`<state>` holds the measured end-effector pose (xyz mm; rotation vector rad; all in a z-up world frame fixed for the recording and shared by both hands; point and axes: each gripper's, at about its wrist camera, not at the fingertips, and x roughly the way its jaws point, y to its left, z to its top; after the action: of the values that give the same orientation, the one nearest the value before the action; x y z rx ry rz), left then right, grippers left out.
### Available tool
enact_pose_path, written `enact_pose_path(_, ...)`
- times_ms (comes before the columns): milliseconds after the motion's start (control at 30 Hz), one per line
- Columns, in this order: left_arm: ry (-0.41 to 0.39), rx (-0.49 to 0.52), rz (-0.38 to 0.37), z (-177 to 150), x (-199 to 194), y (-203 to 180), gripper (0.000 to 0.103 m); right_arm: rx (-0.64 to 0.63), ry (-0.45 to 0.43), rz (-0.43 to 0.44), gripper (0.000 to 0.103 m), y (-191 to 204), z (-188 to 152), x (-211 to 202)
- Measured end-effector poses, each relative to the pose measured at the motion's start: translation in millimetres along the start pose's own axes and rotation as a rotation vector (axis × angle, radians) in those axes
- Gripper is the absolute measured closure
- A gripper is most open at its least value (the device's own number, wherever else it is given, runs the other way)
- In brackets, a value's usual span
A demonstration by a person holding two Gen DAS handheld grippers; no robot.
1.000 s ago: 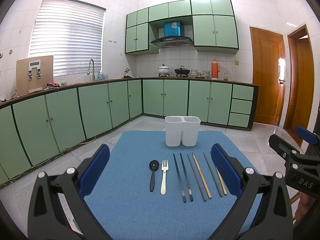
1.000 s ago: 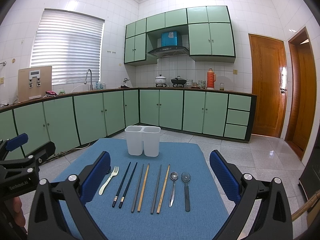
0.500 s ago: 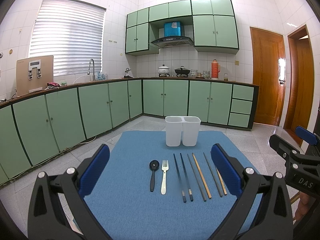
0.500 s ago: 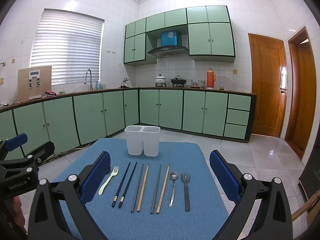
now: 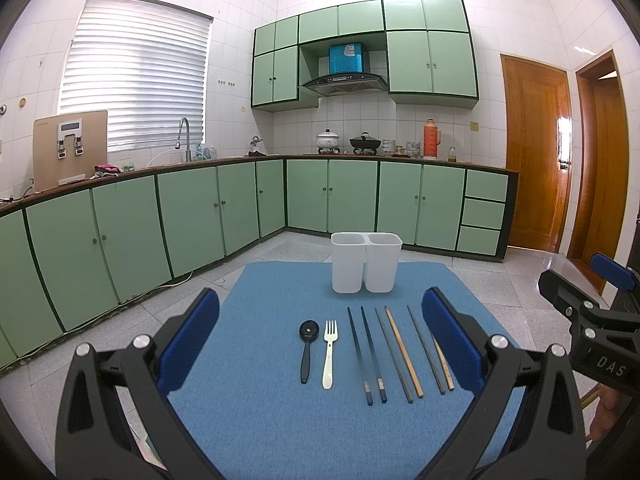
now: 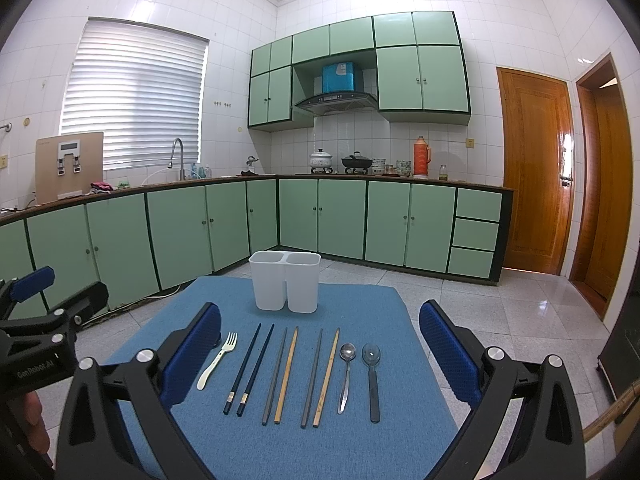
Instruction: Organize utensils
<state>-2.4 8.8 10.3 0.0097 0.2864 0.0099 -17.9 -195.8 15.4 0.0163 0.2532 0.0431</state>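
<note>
None of the utensils [image 6: 288, 372] is sorted: all lie in a row on the blue table [image 6: 360, 440], near the empty two-compartment holder [image 6: 285, 286]. Left gripper [image 5: 320, 344] and right gripper [image 6: 320, 350] are spread wide, grasping nothing.

A home kitchen: green cabinets [image 5: 332, 196], range hood [image 5: 345, 80], sink faucet [image 5: 184, 136], tiled walls.

Black hand-held gripper [image 5: 320, 334], blue padded fingers [image 5: 191, 338], silver screws, white lettering
</note>
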Motion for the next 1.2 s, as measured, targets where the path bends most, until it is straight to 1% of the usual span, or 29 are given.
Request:
enact_pose_path(333,0.007,-0.001,0.005,-0.9,3.1,2.1,0.005,-0.006,0.001,-0.007,0.006,-2.0,0.9,1.8)
enact_pose_path(533,0.041,-0.013,0.04,-3.6,24.8,17.6,0.005,-0.011,0.023,-0.021,0.006,-8.9,-1.6,17.0)
enact_pose_path(633,0.097,-0.01,0.064,-4.7,51.1,28.5,0.005,-0.015,0.044,-0.035,0.006,-13.2,-1.9,35.1)
enact_pose_path(700,0.138,-0.006,0.062,-6.1,70.8,33.0,0.005,-0.01,0.061,-0.034,0.006,-18.3,-0.9,48.4)
enact_pose_path(900,0.266,0.017,0.082,-15.0,142.1,42.1,0.005,0.015,0.14,-0.034,0.006,-37.8,-1.5,99.4)
enact_pose_path(1000,0.341,0.026,0.076,-20.2,179.7,46.0,0.005,0.036,0.195,-0.028,0.006,-47.2,-3.7,129.4)
enact_pose_path(1133,0.434,0.042,0.069,-31.8,227.2,44.9,0.005,0.065,0.274,-0.02,0.011,-59.5,-7.7,163.6)
enact_pose_path(1200,0.474,0.043,0.063,-35.8,246.4,42.6,0.005,0.061,0.307,-0.027,0.016,-63.3,-12.5,178.9)
